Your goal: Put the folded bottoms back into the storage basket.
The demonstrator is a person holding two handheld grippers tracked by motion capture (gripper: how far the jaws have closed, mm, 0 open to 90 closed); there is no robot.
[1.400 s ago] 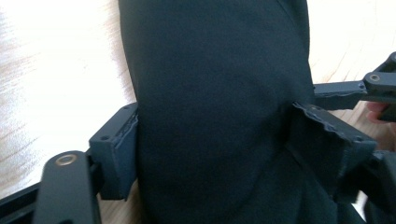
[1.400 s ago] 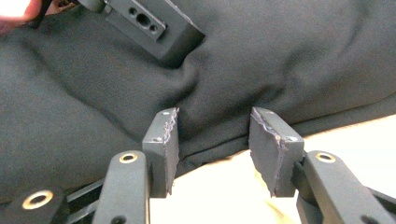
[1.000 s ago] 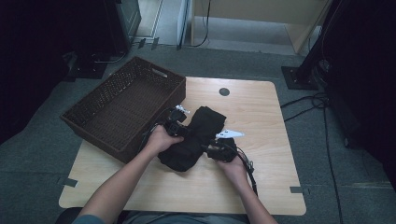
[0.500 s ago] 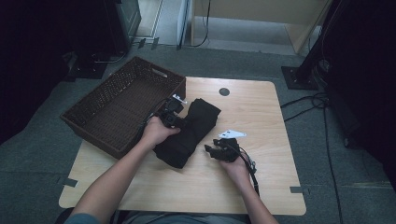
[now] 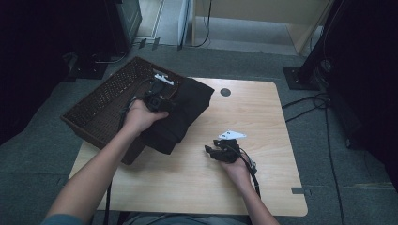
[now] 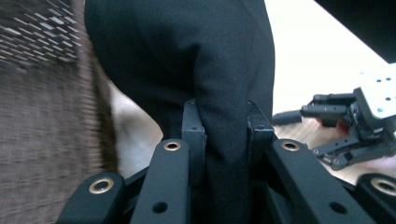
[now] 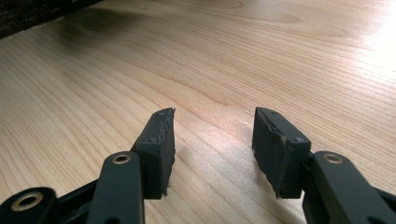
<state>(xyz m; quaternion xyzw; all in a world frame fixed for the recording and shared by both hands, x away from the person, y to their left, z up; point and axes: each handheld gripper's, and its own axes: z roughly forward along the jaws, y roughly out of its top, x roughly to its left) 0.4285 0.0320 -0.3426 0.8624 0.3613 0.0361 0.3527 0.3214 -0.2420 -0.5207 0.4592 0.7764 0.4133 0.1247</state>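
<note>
A folded black cloth [image 5: 183, 115] hangs above the table's left part, by the wicker basket [image 5: 101, 105]. My left gripper [image 5: 165, 104] is shut on it. In the left gripper view the jaws [image 6: 224, 126] pinch a thick fold of the cloth [image 6: 187, 46], with the basket [image 6: 37, 121] blurred on the left. My right gripper [image 5: 213, 151] rests low on the wooden table [image 5: 263, 117], open and apart from the cloth. In the right gripper view its pads [image 7: 212, 140] stand wide over bare wood [image 7: 233, 56] with nothing between them. The left gripper view also catches the right gripper [image 6: 345, 126].
The dark wicker basket overhangs the table's left edge. A small black round spot [image 5: 225, 92] marks the table's far side. Dark stands and cables [image 5: 324, 101] lie on the floor to the right. A cable trails from the right gripper along the forearm.
The left hand has risen and carried the black cloth left and away, toward the basket. The cloth has come clear of the right gripper, which has stayed where it was.
</note>
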